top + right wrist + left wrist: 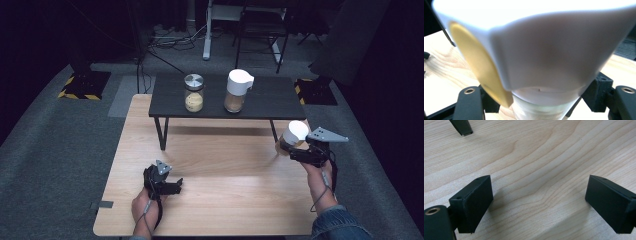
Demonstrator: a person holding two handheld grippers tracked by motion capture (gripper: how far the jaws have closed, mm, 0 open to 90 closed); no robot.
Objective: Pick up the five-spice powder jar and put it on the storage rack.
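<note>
A white-lidded jar (pixel 294 135) is held at the right edge of the wooden table (pixel 215 165), with my right gripper (pixel 300 150) shut on it. In the right gripper view the jar's white lid (pixel 544 47) with a yellow flap (pixel 477 65) looms close, and the black jaws press on the clear body below it. My left gripper (pixel 175 186) rests low over the table's front left, open. In the left gripper view its fingers (pixel 472 200) stand wide apart above bare wood (pixel 536 170).
A low black shelf (pixel 222 97) stands on the far part of the table. On it are a glass jar with a metal lid (pixel 194 92) and a white-lidded jar (pixel 237 90). Grey carpet, cables and furniture legs lie beyond.
</note>
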